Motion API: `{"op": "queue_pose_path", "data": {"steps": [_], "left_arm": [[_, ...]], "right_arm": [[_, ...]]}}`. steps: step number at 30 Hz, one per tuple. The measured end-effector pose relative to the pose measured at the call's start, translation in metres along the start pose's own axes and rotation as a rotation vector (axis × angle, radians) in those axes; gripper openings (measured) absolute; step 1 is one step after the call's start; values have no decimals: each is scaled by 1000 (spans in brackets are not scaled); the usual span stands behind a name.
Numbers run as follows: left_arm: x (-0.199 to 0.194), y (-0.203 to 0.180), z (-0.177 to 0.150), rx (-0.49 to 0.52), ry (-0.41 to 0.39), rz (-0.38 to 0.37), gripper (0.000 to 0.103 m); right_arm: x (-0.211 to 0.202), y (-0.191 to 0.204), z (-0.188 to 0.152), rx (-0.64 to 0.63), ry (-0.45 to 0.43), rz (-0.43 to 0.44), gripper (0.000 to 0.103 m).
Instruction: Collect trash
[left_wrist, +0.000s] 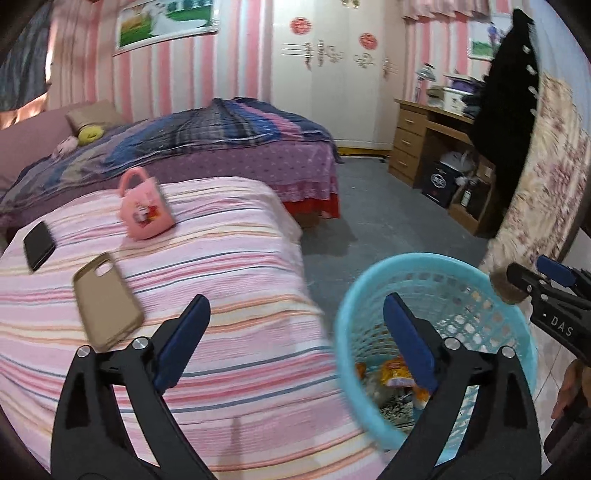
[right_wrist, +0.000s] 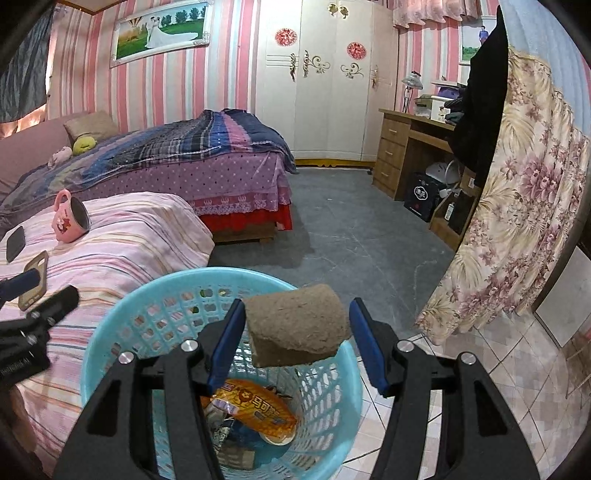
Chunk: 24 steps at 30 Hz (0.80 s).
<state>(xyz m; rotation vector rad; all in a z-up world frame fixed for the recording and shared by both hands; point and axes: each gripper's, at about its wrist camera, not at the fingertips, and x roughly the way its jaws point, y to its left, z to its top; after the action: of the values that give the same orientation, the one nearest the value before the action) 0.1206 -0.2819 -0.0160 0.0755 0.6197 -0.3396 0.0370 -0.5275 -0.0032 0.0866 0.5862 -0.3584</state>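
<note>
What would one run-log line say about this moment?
left tongs: open, empty | right tongs: gripping cardboard tube | tube: above blue basket | basket: holds snack wrapper

Your cardboard tube (right_wrist: 297, 326) hangs tilted over the blue basket (right_wrist: 110, 334), whose orange wrapper (right_wrist: 258, 408) lies at the bottom, 6 o'clock.

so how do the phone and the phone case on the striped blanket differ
The phone is black, glossy and solid; the phone case is tan, matte and has a camera cutout. The phone lies farther from the blue basket than the case does. Both lie flat on the striped blanket.
</note>
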Motion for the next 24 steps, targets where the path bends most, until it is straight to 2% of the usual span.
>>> {"op": "queue_pose_path", "data": {"steps": [1, 3, 7, 9, 13, 16, 21, 24], "left_arm": [[-2, 5, 0, -7, -1, 7, 93], [-8, 19, -1, -19, -6, 25, 94], [-27, 47, -5, -36, -30, 72, 97], [-39, 63, -8, -50, -38, 81, 97], [-61, 91, -14, -63, -43, 103, 97], [-76, 112, -19, -61, -35, 117, 97], [-104, 142, -38, -58, -67, 183, 97], [-111, 159, -48, -72, -67, 187, 97]], "right_arm": [[1, 3, 0, -1, -1, -2, 63], [2, 10, 0, -18, -7, -22, 80], [6, 22, 0, -35, 2, -33, 85], [7, 27, 2, -43, 4, -39, 96], [0, 50, 8, -89, 11, -36, 97], [-8, 65, 9, -97, 1, 5, 98], [-25, 85, 13, -77, -13, 70, 98], [-46, 109, 7, -90, -33, 97, 98]]}}
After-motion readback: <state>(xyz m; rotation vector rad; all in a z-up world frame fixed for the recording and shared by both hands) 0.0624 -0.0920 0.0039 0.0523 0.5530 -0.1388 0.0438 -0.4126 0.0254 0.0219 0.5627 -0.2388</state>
